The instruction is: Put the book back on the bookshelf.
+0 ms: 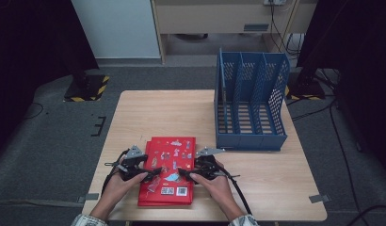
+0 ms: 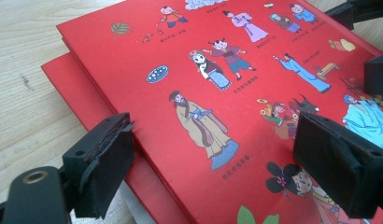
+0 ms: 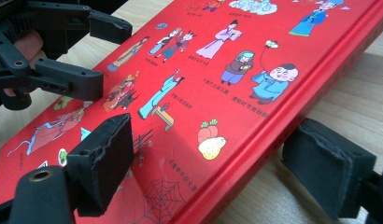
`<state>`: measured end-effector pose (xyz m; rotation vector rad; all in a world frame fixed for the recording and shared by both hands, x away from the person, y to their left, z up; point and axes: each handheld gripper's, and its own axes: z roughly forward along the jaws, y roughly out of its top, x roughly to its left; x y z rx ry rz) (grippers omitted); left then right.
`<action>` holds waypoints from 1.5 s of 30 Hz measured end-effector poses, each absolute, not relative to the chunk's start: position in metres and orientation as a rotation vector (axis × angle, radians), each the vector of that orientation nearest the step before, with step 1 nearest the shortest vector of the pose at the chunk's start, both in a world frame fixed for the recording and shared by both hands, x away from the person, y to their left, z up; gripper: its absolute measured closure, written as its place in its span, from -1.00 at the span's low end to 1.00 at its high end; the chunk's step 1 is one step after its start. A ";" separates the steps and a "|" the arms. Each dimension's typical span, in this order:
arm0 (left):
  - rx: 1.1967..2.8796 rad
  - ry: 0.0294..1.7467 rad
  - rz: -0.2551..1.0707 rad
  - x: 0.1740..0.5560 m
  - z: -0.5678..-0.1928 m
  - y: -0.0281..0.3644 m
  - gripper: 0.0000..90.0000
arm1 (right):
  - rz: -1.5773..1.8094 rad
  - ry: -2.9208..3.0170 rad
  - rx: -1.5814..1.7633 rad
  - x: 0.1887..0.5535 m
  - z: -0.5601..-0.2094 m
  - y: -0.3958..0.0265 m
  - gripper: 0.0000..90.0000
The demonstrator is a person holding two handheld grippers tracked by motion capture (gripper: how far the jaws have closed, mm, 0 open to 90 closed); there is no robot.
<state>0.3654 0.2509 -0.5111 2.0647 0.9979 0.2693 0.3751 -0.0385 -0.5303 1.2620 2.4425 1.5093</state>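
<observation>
The flat red hardcover book (image 1: 168, 170) with cartoon figures printed on its glossy cover lies on the pale wood-grain table (image 1: 257, 183), on top of a second red book (image 2: 70, 88) whose edge juts out beneath it. Nothing is lifted yet, and the blue perforated plastic file rack (image 1: 250, 101) stands empty beyond both grippers (likely the destination).

The left gripper (image 2: 213, 168) has its jaws spread, one foam pad outside the book's edge, the other above the cover. The right gripper (image 3: 222, 177) likewise straddles the opposite edge, one pad over the cover and one beside the spine near the table, not yet pinching. The grip, lift and placing all remain.
</observation>
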 end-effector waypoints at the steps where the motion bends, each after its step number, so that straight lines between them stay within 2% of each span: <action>1: 2.063 0.998 0.267 0.366 -0.511 0.251 -0.75 | 1.512 2.441 1.262 0.375 -0.530 -0.039 -0.61; 17: 2.004 1.012 0.198 0.366 -0.511 0.256 -0.74 | 1.535 2.443 1.232 0.378 -0.514 -0.035 -0.60; 38: 1.984 1.002 0.191 0.366 -0.511 0.258 -0.74 | 1.475 2.532 1.226 0.392 -0.505 -0.024 -0.57; 45: 1.979 1.032 0.193 0.366 -0.512 0.258 -0.88 | 1.487 2.536 1.224 0.391 -0.506 -0.025 -0.54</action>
